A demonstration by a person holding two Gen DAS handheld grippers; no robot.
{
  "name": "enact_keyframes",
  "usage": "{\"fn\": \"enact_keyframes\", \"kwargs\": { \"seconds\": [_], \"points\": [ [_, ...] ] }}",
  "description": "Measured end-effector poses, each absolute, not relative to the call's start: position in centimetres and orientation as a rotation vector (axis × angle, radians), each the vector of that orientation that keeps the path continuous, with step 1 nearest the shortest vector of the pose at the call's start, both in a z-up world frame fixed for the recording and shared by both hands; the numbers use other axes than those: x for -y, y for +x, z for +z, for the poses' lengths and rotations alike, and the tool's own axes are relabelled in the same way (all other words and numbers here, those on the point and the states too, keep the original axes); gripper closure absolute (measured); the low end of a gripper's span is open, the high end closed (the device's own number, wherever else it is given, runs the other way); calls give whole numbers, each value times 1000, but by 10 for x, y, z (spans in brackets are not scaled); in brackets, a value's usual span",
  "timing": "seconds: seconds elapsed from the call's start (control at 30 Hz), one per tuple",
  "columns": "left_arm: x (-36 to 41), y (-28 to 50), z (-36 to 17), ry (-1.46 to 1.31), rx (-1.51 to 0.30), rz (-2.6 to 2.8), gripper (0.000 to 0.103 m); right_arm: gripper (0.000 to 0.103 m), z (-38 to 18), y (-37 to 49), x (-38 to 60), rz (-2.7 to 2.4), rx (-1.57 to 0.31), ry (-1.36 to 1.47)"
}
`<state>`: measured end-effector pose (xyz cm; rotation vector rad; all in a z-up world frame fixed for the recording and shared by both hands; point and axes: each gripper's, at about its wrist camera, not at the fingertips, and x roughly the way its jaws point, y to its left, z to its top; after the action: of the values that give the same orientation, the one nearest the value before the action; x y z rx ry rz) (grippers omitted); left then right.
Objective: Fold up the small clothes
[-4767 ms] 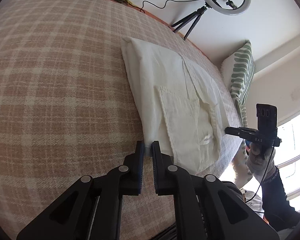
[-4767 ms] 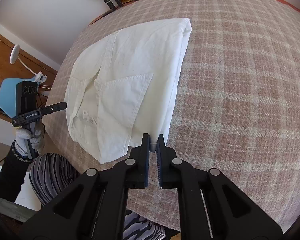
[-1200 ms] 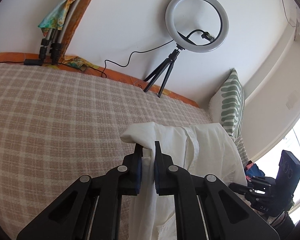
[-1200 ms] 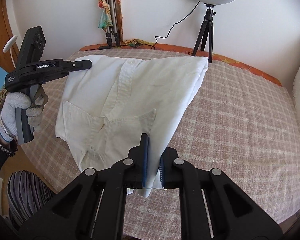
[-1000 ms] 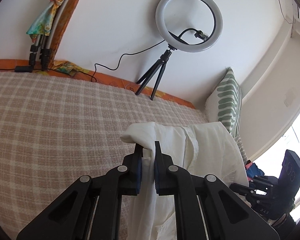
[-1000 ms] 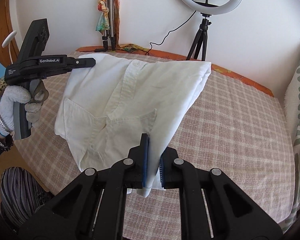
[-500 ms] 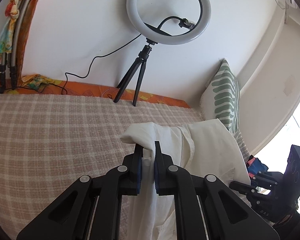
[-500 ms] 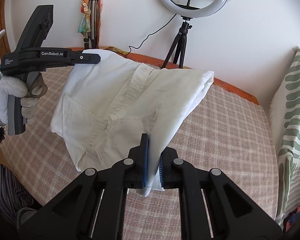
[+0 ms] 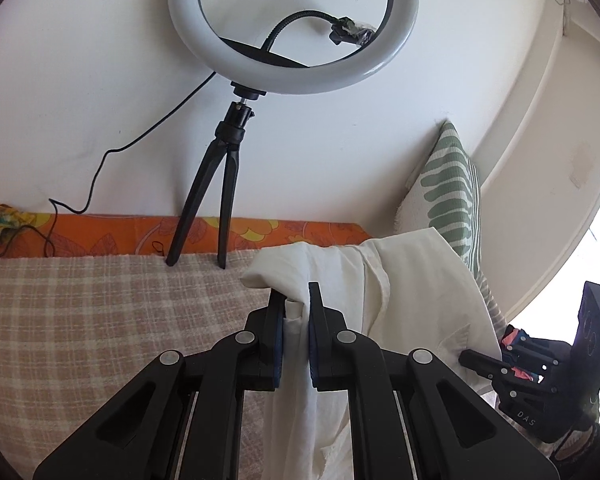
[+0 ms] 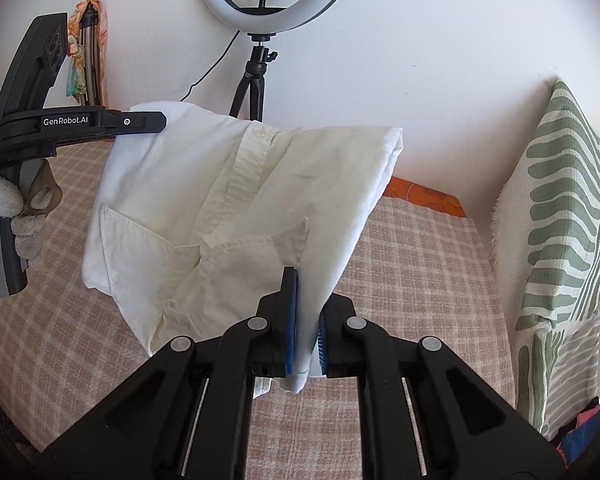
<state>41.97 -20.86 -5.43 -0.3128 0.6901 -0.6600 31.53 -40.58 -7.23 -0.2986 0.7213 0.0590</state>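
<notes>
Clearly, both grippers are pinching the white cotton button-up shirt [image 10: 236,208] by two corners of one edge, which keeps the partly folded garment stretched between them. In the right wrist view, the right gripper [image 10: 306,320] has its black fingers [image 10: 290,312] pressed together on a thin edge of cloth near the shirt's lower hem, and a small tail of fabric pokes out below the blue pads. In the left wrist view, the left gripper [image 9: 296,320] has its fingers [image 9: 276,320] closed on a bunched roll of the same shirt, with cloth hanging down between and below them.

The shirt is held up off the beige-and-pink checked bed cover [image 10: 420,256]; whether its lowest part touches the cover cannot be told. Its button placket, collar area and chest pocket face the right wrist camera, and the far side is already doubled over into a thick rounded fold. Holding two corners at once looks meant to keep that edge taut and level, so the fabric hangs flat instead of crumpling.

A gloved hand [image 10: 4,208] grips the left tool's handle at the left of the right wrist view. Behind the bed stand a white ring light on a black tripod [image 9: 292,24] and a green-and-white leaf-patterned cushion [image 10: 560,208] leaning against the wall.

My judgement is that the fold is midway: the lifted edge wants carrying across and laying down on the rest of the shirt. The risk is the thin right-side pinch slipping.
</notes>
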Motion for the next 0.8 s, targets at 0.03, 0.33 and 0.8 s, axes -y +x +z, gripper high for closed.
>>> {"fn": "enact_keyframes", "kwargs": {
  "seconds": [0.03, 0.33, 0.8],
  "points": [
    [215, 425, -56, -313, -694, -658, 95, 94, -74, 323, 411, 50, -723, -302],
    [255, 460, -85, -265, -735, -599, 95, 93, -107, 377, 447, -4, -761, -311],
    [262, 450, -76, -91, -685, -492, 54, 50, -126, 393, 480, -173, -785, -298]
  ]
}}
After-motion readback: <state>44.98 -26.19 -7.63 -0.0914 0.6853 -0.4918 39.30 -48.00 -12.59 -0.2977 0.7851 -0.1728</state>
